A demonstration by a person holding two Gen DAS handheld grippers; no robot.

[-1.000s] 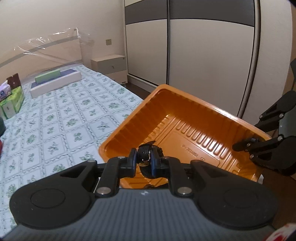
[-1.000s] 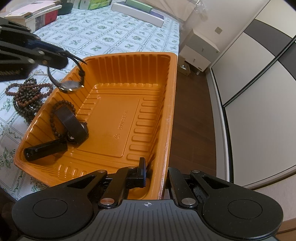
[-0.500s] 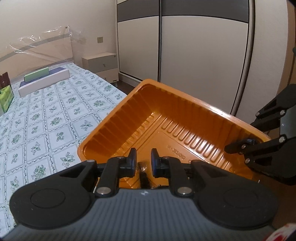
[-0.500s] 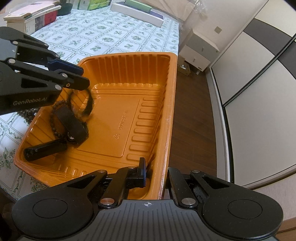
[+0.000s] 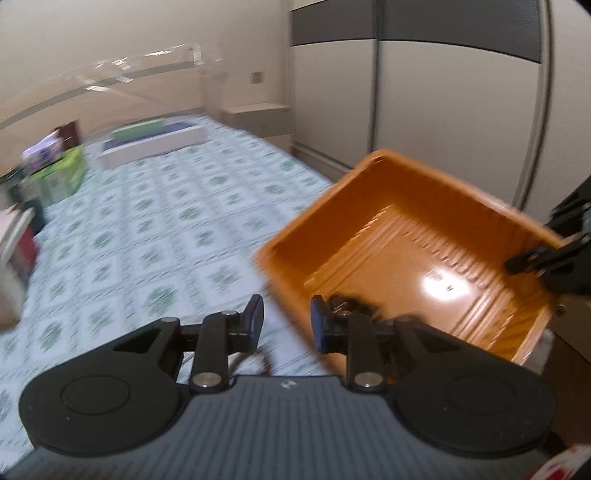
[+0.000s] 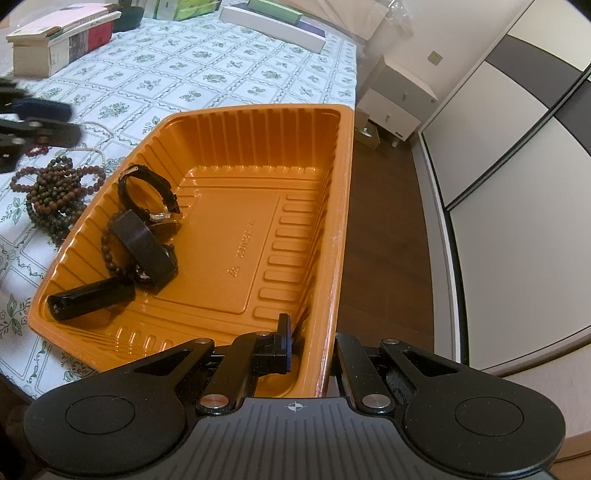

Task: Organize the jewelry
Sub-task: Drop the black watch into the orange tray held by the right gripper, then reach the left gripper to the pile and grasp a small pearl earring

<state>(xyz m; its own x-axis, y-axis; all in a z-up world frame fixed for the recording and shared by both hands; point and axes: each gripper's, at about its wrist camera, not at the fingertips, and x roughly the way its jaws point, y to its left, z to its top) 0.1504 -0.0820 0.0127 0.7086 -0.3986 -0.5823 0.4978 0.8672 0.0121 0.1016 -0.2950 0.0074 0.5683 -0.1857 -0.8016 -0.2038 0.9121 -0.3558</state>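
Note:
An orange plastic tray sits at the bed's edge; it also shows in the left wrist view. Inside lie a black-strap watch, a second dark watch, a dark bead bracelet and a black stick-shaped item. My right gripper is shut on the tray's near rim. My left gripper is open and empty, over the tray's left rim; it shows at the left edge of the right wrist view. A pile of brown bead bracelets lies on the bedspread beside the tray.
The green-patterned bedspread carries a stack of books, a white flat box and green boxes. A white nightstand and sliding wardrobe doors stand beyond a dark wood floor.
My left gripper opened and let the black-strap watch drop into the tray, then pulled back to the left, away from the tray. The right gripper kept its hold on the rim.

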